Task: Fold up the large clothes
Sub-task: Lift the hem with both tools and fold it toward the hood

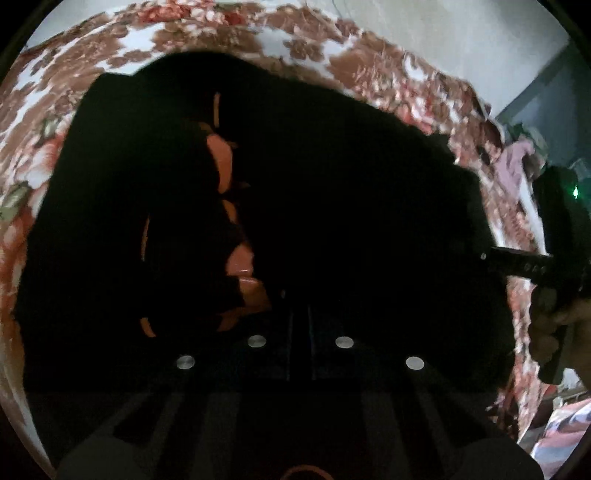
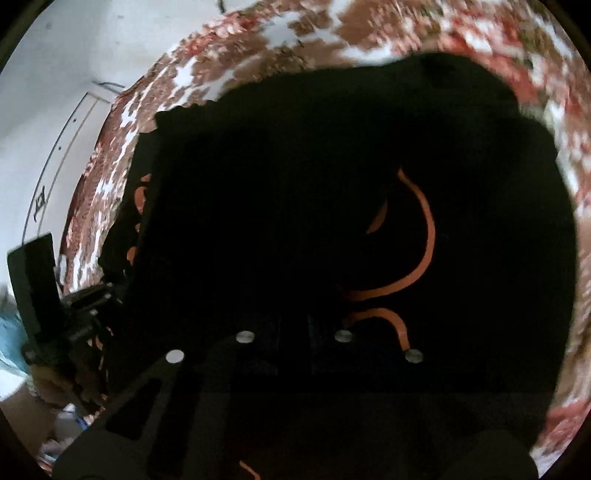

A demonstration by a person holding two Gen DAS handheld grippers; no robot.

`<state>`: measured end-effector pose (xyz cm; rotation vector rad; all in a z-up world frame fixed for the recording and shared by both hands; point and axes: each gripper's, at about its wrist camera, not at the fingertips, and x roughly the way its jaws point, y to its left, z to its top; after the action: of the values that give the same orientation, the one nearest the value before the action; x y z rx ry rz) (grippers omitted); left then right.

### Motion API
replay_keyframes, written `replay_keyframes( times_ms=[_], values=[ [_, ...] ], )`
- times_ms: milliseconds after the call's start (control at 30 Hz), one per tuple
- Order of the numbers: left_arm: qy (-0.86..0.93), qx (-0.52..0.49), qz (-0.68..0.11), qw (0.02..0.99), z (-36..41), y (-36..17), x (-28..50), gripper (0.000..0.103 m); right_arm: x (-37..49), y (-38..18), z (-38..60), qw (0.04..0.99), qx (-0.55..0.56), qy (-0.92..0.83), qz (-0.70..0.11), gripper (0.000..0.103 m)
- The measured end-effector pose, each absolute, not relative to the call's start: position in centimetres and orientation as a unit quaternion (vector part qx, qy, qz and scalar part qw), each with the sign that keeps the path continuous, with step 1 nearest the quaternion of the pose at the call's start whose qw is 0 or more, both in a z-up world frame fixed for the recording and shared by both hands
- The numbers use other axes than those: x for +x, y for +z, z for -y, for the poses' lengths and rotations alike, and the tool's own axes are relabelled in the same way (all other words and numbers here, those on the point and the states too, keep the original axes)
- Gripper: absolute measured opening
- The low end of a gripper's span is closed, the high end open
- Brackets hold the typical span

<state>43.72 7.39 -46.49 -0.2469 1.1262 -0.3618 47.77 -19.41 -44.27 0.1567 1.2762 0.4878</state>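
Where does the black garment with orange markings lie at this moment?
In both wrist views the black garment fills the middle of the frame, spread on the floral bedsheet that shows around its edges.

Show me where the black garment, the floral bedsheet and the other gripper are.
black garment (image 1: 332,192): left wrist view, dark cloth body.
floral bedsheet (image 1: 229,33): left wrist view, bare patterned part.
right gripper (image 1: 517,260): left wrist view, near its fingers.

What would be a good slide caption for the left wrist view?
Black garment with orange print on a floral bedsheet.

black garment (image 2: 332,184) on floral bedsheet (image 2: 258,55)
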Motion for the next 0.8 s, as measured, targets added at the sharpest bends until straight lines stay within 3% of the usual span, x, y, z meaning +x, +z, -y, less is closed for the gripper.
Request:
replay_keyframes(
  times_ms=[200, 367, 433, 500, 600, 633, 667, 800],
  values=[
    [-0.174, -0.126, -0.504, 0.837, -8.8, -42.0, 41.7, 0.005, 46.1, -40.2, 19.2, 0.771, 0.074, 0.247, -0.582, 0.01],
    [-0.156, -0.106, -0.534, 0.824, -8.3, -45.7, 40.8, 0.006, 45.6, -43.7, 18.5, 0.764, 0.027, 0.232, -0.601, 0.012],
    [-0.148, -0.091, -0.518, 0.838, -7.9, -46.6, 40.6, 0.011, 45.6, -46.0, 18.6, 0.764, 0.011, 0.221, -0.606, 0.015],
    [-0.131, -0.081, -0.524, 0.838, -7.7, -47.6, 40.9, 0.026, 45.3, -46.1, 18.5, 0.773, -0.002, 0.223, -0.594, 0.016],
    [-0.116, -0.091, -0.516, 0.844, -7.9, -47.2, 40.2, 0.047, 44.3, -44.9, 18.7, 0.781, -0.009, 0.219, -0.585, 0.04],
    [-0.113, -0.088, -0.505, 0.852, -8.0, -46.2, 39.6, 0.057, 43.8, -44.2, 18.7, 0.786, -0.018, 0.211, -0.581, 0.056],
    [-0.108, -0.075, -0.49, 0.862, -7.9, -45.0, 38.9, 0.06, 43.3, -43.5, 18.7, 0.792, -0.028, 0.204, -0.575, 0.07],
    [-0.109, -0.024, -0.455, 0.884, -7.0, -41.2, 37.1, 0.069, 40.1, -39.7, 17.8, 0.823, -0.062, 0.199, -0.529, 0.077]
  ],
)
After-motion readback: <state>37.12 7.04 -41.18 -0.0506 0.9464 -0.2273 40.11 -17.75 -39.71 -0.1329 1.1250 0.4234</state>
